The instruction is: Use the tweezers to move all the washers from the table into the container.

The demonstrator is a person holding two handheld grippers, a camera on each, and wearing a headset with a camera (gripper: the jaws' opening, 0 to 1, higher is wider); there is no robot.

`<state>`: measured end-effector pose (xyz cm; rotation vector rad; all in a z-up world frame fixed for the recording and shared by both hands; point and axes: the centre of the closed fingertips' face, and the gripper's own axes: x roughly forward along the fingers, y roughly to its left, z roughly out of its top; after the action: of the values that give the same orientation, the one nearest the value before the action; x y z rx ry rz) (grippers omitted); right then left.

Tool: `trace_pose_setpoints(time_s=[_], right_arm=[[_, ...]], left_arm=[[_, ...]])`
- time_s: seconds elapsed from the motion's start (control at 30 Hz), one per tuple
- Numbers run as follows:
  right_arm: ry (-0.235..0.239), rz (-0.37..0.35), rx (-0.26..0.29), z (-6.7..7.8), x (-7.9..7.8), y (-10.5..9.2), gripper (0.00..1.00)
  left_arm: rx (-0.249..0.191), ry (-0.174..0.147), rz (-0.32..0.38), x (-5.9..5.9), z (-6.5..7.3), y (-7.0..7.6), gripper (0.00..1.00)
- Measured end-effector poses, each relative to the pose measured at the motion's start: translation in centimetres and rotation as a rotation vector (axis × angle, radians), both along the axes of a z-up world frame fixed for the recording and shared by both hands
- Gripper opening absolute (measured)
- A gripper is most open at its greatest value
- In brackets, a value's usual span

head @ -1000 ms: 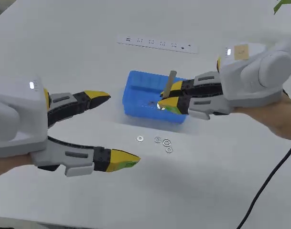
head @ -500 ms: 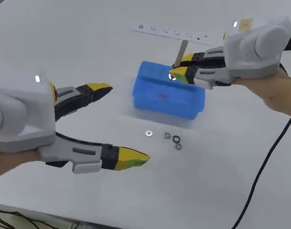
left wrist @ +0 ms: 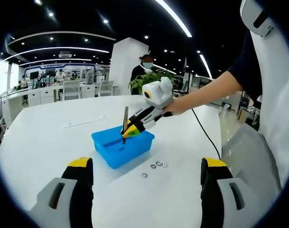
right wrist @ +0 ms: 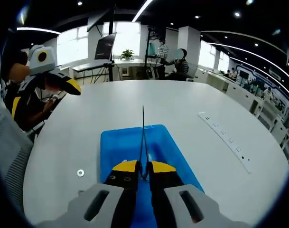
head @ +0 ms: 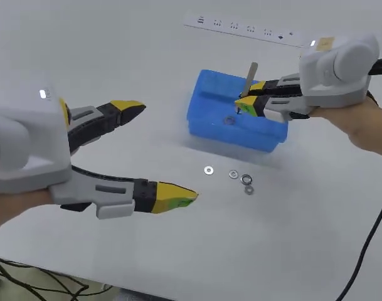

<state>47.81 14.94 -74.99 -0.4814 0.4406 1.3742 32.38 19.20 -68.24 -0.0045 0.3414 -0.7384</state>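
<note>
Left side: L hand holds left tool over the near part of the white table. Jaws spread wide, nothing between them; yellow tips point toward mid-table.

Centre: four washers lie loose on the table, just in front of the container's near wall. One sits apart at the left end of the group, the other three bunch close together to its right. All are clear of both tools.

Behind them: blue container, rectangular, open top, flat on the table. Blurred ring on its floor, prob. a washer, can't confirm.

Right side: right tool comes in from the R, above the container. Jaws clenched on the tweezers. The tweezers' broad end sticks up past the jaws and the thin end points down into the container. In the right gripper view they show edge-on as a thin line over the blue floor. Can't tell if the tips carry a washer or touch the floor.

Far edge: white power strip, lying flat, well apart from the container. Far R: dark cable trails across the table toward the near edge.
</note>
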Motion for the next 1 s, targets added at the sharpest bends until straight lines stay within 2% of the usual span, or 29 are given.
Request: trace_pose_setpoints(time_s=[0.17,0.3,0.43,0.6,0.7,0.9,1.0], right_arm=[[0.011,0.003,-0.001,-0.4,-0.3,-0.1,0.1],[0.02,0.002,0.002,-0.4,-0.4,-0.1,0.1],[0.014,0.006,0.002,-0.3,-0.6,-0.1,0.1],[0.006,0.012,0.004,0.1,-0.9,-0.1,0.09],[0.001,0.024,-0.003,0.3,-1.2,-0.2,0.09],[-0.018,0.041,-0.018,0.7,-1.6,-0.1,0.09],[-0.027,0.056,-0.021,1.0,-1.9,0.0,0.09]], left_arm=[[-0.002,0.008,0.011,0.0,-0.1,0.2,0.99],[-0.002,0.013,-0.002,-0.2,-0.3,-0.3,0.99],[0.015,0.023,-0.016,-0.5,-0.6,-0.6,0.99],[0.002,0.021,-0.005,-0.5,-0.4,-0.6,0.99],[0.021,0.02,-0.021,-0.5,-0.5,-0.7,0.99],[-0.01,0.015,-0.018,0.4,-0.1,-0.6,0.98],[0.001,0.006,-0.03,1.3,-0.1,-0.8,0.97]])
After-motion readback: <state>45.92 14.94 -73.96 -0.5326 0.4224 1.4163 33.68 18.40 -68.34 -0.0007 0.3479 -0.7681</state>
